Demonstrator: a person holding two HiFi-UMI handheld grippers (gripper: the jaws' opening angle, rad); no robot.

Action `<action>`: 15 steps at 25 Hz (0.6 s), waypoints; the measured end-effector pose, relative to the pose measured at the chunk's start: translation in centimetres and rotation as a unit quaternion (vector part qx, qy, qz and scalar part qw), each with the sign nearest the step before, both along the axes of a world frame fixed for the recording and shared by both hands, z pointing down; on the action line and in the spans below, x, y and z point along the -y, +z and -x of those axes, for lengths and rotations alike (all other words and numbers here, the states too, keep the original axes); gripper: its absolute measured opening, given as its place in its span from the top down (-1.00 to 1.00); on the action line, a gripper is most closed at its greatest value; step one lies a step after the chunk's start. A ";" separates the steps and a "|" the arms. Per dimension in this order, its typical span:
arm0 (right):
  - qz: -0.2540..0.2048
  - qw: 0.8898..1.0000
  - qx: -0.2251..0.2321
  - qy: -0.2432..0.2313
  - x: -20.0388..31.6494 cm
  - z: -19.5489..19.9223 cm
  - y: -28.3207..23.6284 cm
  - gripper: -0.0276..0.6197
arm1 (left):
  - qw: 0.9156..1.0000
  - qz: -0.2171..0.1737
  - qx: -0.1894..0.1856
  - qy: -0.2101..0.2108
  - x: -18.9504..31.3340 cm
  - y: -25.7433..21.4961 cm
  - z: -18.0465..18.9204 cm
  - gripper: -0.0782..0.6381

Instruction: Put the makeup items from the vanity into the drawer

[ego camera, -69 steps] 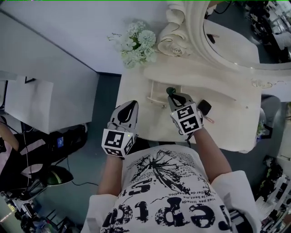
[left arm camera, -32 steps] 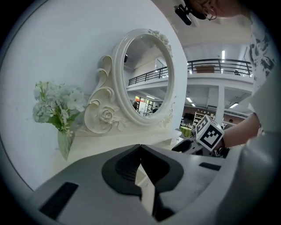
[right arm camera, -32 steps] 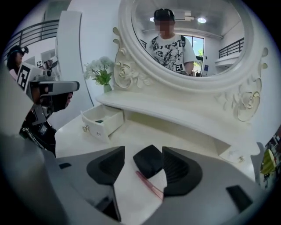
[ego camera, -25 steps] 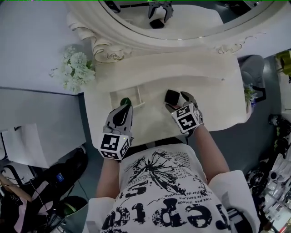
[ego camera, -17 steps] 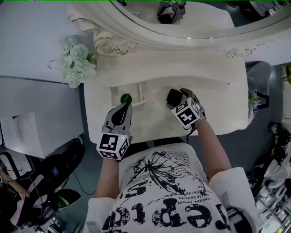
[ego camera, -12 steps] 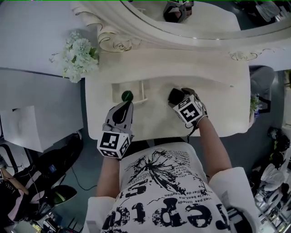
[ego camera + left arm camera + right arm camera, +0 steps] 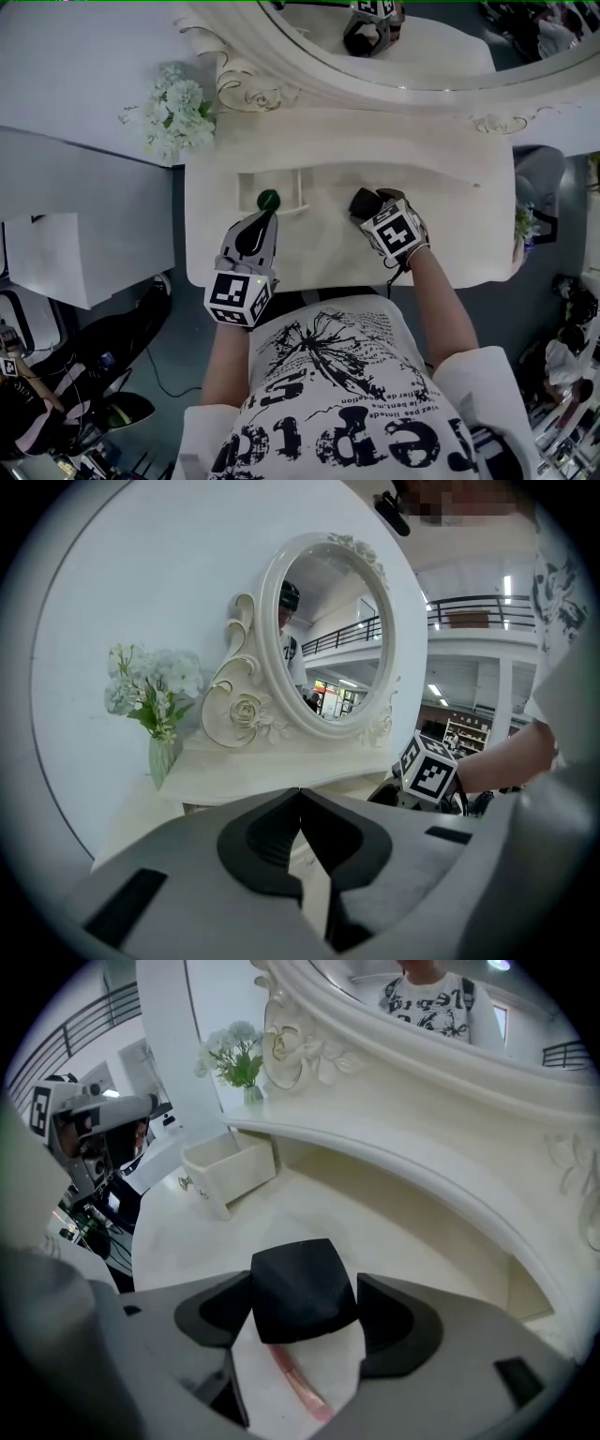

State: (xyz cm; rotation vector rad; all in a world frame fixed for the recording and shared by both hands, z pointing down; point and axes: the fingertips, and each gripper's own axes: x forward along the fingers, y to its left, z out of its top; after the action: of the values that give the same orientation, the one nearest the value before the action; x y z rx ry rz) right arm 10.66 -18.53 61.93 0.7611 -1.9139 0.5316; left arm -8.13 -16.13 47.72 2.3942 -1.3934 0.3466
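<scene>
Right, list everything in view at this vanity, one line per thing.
vanity: one, cream, in front of the person
mirror: one, cream ornate frame, at the back of the vanity
flowers: one bunch, white and green, at the vanity's left back corner
drawer: one, cream, pulled open on the vanity top, left of centre
round item: one, green, inside the drawer
black case: one, black, right of the drawer, between the right tool's jaws
slim stick: one, pink, lying on the vanity top under the right tool
T-shirt: one, white with black print, on the person
left tool: one, grey, jaws together, empty, at the drawer's near edge
right tool: one, grey, closed on the black case
</scene>
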 end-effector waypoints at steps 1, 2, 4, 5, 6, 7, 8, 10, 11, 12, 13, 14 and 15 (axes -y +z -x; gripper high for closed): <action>-0.004 1.000 0.005 0.008 0.0 0.1 -0.5 -0.19 | 1.000 -0.001 -0.002 -0.001 -0.1 -0.2 0.2 0.72; -0.010 1.000 0.009 0.013 0.0 0.4 -1.1 -0.19 | 1.000 -0.003 -0.003 0.000 -0.2 -0.4 0.4 0.73; -0.025 0.999 0.019 0.014 0.3 1.1 -2.5 -0.19 | 1.000 -0.010 -0.004 0.005 -0.5 -0.9 0.6 0.73; -0.032 0.999 0.027 0.013 0.4 1.7 -3.4 -0.19 | 1.000 -0.014 -0.004 0.008 -0.6 -1.3 0.7 0.73; -0.036 0.999 0.036 0.009 0.5 2.5 -4.3 -0.19 | 1.000 -0.016 -0.005 0.009 -0.7 -1.7 0.9 0.73; -0.038 0.998 0.046 0.004 0.5 3.3 -5.2 -0.19 | 1.000 -0.017 -0.006 0.008 -0.8 -2.1 1.2 0.73; -0.039 0.998 0.056 -0.002 0.5 4.3 -6.2 -0.19 | 1.000 -0.017 -0.007 0.007 -0.9 -2.5 1.6 0.73; -0.040 0.996 0.071 -0.017 0.5 6.7 -7.9 -0.19 | 1.000 -0.017 -0.007 0.002 -1.1 -3.3 2.7 0.73; -0.042 0.996 0.077 -0.026 0.6 7.9 -8.6 -0.19 | 1.000 -0.018 -0.007 0.000 -1.2 -3.6 3.3 0.73; -0.044 0.995 0.081 -0.035 0.6 9.1 -9.2 -0.19 | 1.000 -0.020 -0.006 -0.003 -1.2 -4.0 3.9 0.73; -0.045 0.994 0.084 -0.045 0.7 10.2 -9.6 -0.19 | 1.000 -0.022 -0.005 -0.007 -1.3 -4.3 4.5 0.73; -0.044 0.994 0.086 -0.055 0.7 11.3 -9.8 -0.19 | 1.000 -0.025 -0.005 -0.009 -1.4 -4.7 5.1 0.73; -0.042 0.993 0.089 -0.064 0.7 12.3 -10.0 -0.19 | 1.000 -0.028 -0.005 -0.011 -1.6 -5.1 5.6 0.73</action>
State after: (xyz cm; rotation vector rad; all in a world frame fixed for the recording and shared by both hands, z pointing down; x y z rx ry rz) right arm -1.66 -19.19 51.95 0.6576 -2.1446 0.4547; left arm -13.73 -14.54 42.66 2.4194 -1.4430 0.2920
